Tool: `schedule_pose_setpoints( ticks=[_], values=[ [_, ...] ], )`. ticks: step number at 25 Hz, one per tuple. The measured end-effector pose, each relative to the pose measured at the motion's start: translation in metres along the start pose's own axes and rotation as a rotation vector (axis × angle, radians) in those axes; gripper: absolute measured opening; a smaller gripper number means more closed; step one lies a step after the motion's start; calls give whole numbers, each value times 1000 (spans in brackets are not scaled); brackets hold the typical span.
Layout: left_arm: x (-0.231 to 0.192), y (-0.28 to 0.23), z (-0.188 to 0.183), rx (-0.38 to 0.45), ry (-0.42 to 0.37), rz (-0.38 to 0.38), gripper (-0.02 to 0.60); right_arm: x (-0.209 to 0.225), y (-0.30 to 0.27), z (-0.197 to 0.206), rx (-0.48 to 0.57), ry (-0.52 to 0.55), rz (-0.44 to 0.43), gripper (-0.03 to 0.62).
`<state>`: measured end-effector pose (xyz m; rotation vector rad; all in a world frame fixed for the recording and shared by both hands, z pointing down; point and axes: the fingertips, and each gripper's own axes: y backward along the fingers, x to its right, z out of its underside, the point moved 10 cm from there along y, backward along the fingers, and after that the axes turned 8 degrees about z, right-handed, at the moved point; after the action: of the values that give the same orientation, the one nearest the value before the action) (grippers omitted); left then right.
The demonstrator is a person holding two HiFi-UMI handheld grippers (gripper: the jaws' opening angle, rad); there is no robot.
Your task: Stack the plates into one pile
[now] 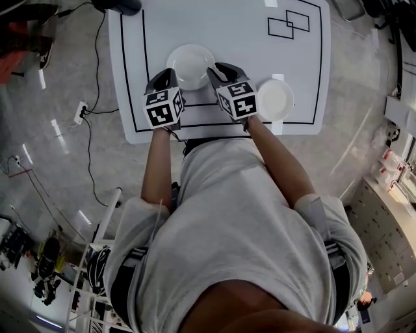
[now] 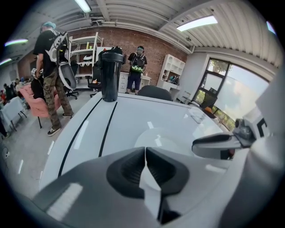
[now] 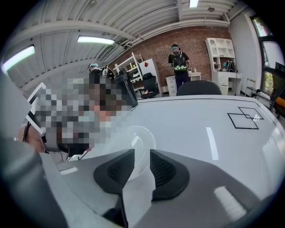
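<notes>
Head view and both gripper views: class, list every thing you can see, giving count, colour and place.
table: one, white with black lines, in front of the person.
plates: two, white; one by both tools, one to its right near the table's edge.
container: one, black, table's far edge.
power strip: one, white, floor left of table.
left tool: one, grey, shut, empty.
right tool: one, grey, open, facing a plate's rim.

plate on table, second plate — right
</notes>
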<state>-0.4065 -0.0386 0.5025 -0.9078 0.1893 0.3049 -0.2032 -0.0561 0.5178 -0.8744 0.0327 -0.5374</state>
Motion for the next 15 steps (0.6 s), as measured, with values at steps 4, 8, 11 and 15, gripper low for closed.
schedule_pose_setpoints(
  ticks=[4, 8, 11, 15],
  values=[
    [-6, -5, 1, -35, 10, -1, 120, 0, -6, 0, -18, 3, 18, 140],
    [-12, -10, 3, -66, 36, 23, 149, -1, -12, 2, -51, 0, 29, 174],
    [-14, -14, 5, -80, 64, 36, 156, 0, -14, 3, -72, -11, 29, 204],
    [-14, -20, 4, -71, 98, 47, 169, 3, -17, 4, -64, -24, 31, 198]
  ],
)
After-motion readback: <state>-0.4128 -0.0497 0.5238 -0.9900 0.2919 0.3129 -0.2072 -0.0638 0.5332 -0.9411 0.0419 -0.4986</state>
